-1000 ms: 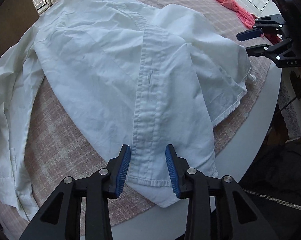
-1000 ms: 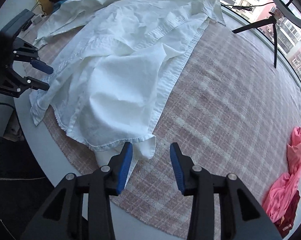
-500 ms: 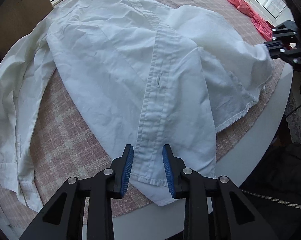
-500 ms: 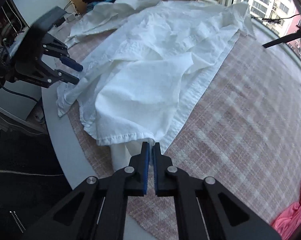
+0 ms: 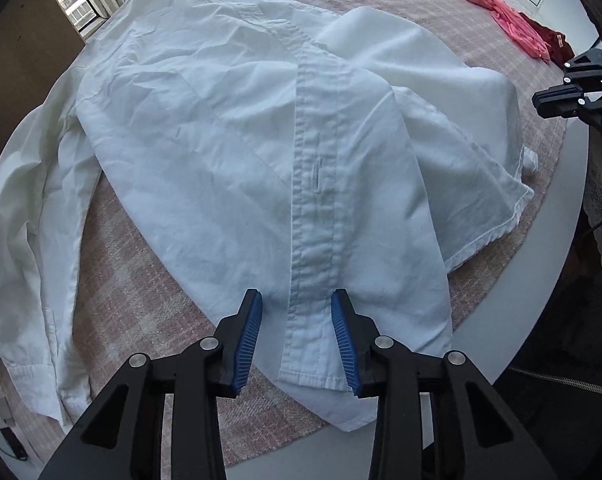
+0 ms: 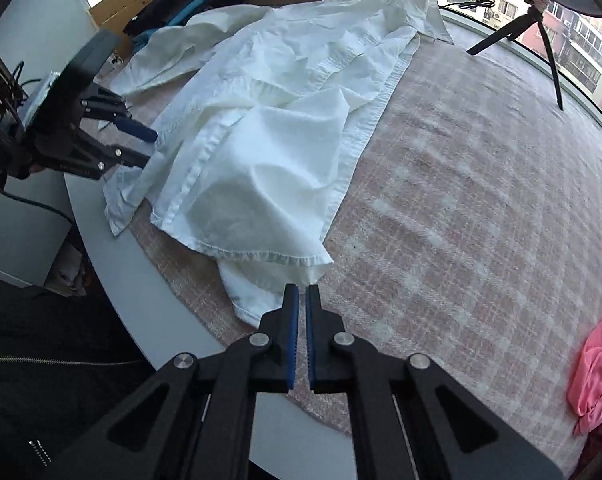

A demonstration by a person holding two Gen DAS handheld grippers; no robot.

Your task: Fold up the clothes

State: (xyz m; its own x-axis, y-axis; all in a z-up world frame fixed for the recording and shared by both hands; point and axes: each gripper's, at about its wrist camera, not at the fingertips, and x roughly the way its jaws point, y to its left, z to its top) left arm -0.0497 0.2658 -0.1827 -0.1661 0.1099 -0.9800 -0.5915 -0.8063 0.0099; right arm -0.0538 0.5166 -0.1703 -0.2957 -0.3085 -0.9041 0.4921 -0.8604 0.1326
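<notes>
White cotton shirt (image 5: 229,152) is spread, creased, across a pink checked cloth (image 6: 461,200) on the round worktop (image 5: 541,280); no fold is yet made. The near hem lies at 6 o'clock in the left wrist view, the collar toward 12 o'clock and one sleeve (image 5: 25,240) at 9 o'clock.

Left tongs (image 5: 297,340) have just been closing and straddle the placket (image 5: 313,200) at the hem; the pads are not seen to press the fabric.

Right tongs (image 6: 302,312) are together at the shirt's other hem corner (image 6: 301,268); fabric between the pads cannot be confirmed.

A pink garment (image 6: 597,360) at 3 o'clock in the right wrist view is untouched. All folding is judged outstanding.
</notes>
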